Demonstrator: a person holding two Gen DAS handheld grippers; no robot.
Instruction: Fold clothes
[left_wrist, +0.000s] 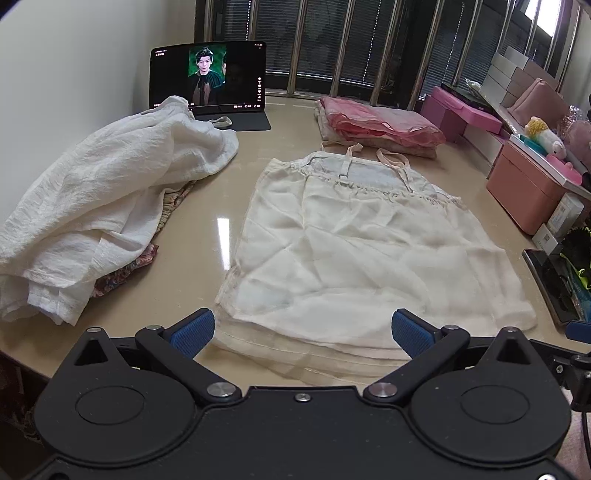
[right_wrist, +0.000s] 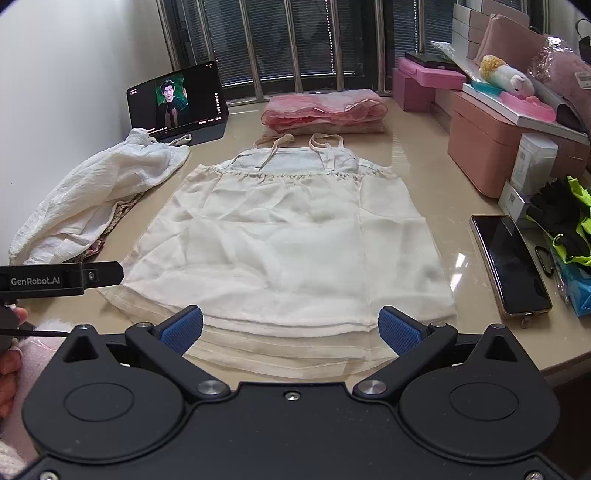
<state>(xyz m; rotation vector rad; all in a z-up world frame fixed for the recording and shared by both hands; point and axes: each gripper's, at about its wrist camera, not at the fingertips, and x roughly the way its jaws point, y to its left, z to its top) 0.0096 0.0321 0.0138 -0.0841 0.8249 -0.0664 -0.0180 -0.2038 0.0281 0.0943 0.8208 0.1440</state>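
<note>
A cream strappy top (left_wrist: 354, 251) (right_wrist: 288, 240) lies spread flat on the beige table, straps toward the window and hem toward me. My left gripper (left_wrist: 301, 332) hovers open just above the hem, its blue pads (left_wrist: 192, 332) wide apart and empty. My right gripper (right_wrist: 290, 330) is open too, over the hem, holding nothing. The left gripper's body (right_wrist: 61, 278) shows at the left edge of the right wrist view. A heap of white cloth (left_wrist: 107, 206) (right_wrist: 99, 195) lies to the left over patterned fabric.
Folded pink garments (left_wrist: 380, 127) (right_wrist: 325, 110) sit at the back by the window. A tablet (left_wrist: 208, 83) (right_wrist: 177, 103) stands back left. A phone (right_wrist: 509, 262) lies right of the top. Pink boxes (right_wrist: 484, 144) and clutter line the right edge. A hand (right_wrist: 11, 365) shows lower left.
</note>
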